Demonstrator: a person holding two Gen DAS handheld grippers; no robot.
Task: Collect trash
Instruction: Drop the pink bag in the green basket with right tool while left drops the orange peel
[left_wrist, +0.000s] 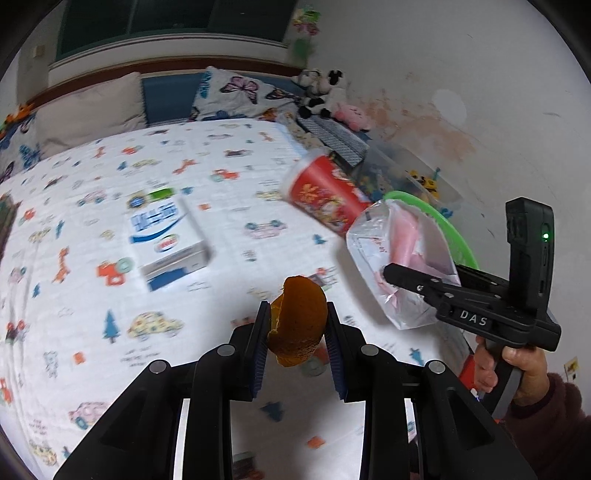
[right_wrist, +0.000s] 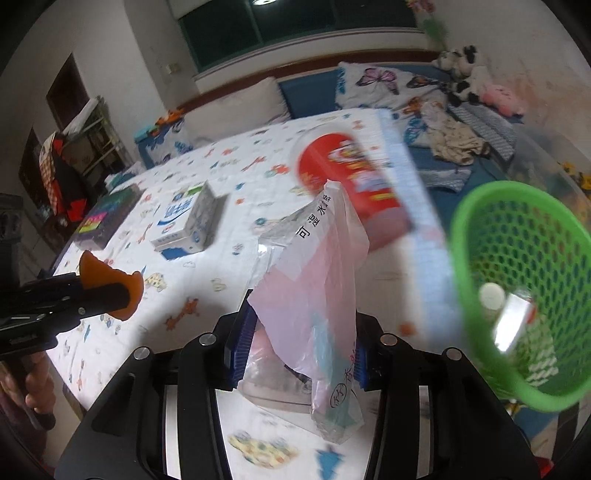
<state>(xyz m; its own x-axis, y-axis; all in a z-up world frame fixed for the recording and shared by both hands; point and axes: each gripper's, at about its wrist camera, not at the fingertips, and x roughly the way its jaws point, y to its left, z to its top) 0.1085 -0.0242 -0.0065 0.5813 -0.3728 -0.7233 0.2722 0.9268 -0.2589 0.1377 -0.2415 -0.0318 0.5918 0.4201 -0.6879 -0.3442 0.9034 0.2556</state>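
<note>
My left gripper (left_wrist: 297, 325) is shut on an orange peel (left_wrist: 299, 328) and holds it above the bed; the peel also shows in the right wrist view (right_wrist: 110, 284). My right gripper (right_wrist: 301, 343) is shut on a clear and pink plastic wrapper (right_wrist: 314, 288), which also shows in the left wrist view (left_wrist: 399, 258). A green mesh basket (right_wrist: 524, 280) with some trash inside hangs to the right of the wrapper. A red paper cup (left_wrist: 325, 195) lies on its side on the bed. A white and blue carton (left_wrist: 166, 240) lies on the sheet.
The bed (left_wrist: 92, 295) has a white sheet printed with cars and giraffes. A dark box (right_wrist: 107, 218) lies at its left edge. Pillows (left_wrist: 236, 96), soft toys (left_wrist: 321, 92) and folded clothes (right_wrist: 454, 140) sit at the head and right side. A clear bin of toys (left_wrist: 406, 177) stands by the wall.
</note>
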